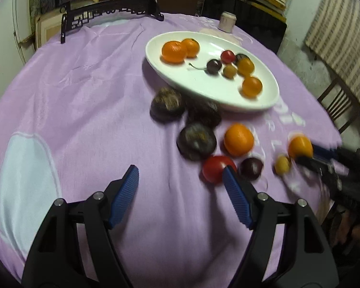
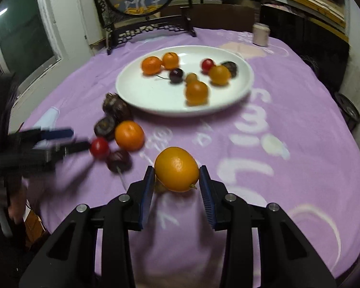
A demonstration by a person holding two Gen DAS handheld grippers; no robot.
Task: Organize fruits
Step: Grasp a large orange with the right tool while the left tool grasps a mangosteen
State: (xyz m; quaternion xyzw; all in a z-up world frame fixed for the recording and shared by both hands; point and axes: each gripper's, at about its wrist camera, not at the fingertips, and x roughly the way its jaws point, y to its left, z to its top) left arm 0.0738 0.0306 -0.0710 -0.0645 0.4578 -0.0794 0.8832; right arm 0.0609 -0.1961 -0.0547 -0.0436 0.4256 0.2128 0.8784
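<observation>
My right claw [image 2: 177,177] grips an orange fruit [image 2: 176,168] just above the tabletop [image 2: 288,120] (left claw [image 1: 181,175] wide, empty), so next I'd carry it to the white plate [image 2: 136,93].

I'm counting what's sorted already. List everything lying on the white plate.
On the white plate: four orange citrus fruits, a small red fruit, a dark cherry with a stem, a small yellowish fruit and a dark round fruit, partly hidden behind a citrus. Anything behind them is covered.
</observation>
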